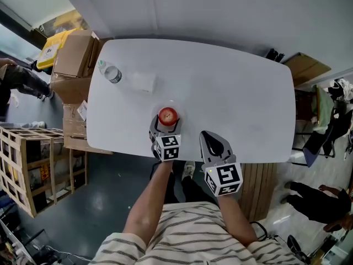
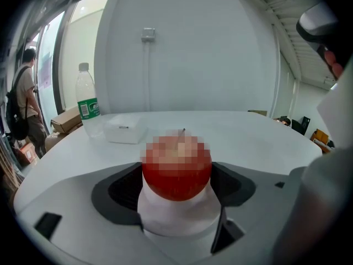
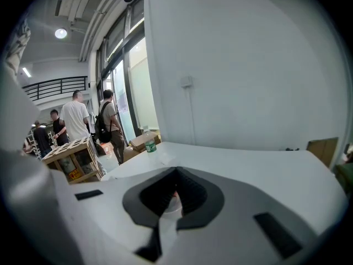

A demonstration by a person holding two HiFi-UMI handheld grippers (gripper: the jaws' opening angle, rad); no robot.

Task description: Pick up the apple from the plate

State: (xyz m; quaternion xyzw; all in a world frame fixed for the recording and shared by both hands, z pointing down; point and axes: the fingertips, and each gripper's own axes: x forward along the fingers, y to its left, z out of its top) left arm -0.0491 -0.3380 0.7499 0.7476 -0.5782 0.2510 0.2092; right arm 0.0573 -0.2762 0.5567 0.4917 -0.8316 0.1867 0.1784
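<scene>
A red apple [image 1: 168,116] rests on a small white plate [image 2: 176,217] near the front edge of the white table [image 1: 237,87]. My left gripper [image 1: 165,127] reaches over that edge with its jaws spread wide. In the left gripper view the apple [image 2: 176,167] sits between the two dark pads [image 2: 118,189], still resting on the plate; I see no squeeze on it. My right gripper [image 1: 207,134] hovers at the table's edge to the right of the apple, jaws together and holding nothing. Through its narrow opening a sliver of the apple [image 3: 174,194] shows.
A water bottle [image 1: 112,74] and a small white box [image 1: 143,81] stand at the table's far left. Cardboard boxes [image 1: 74,54] and a wooden crate [image 1: 27,164] sit on the floor to the left. People [image 3: 74,120] stand in the background.
</scene>
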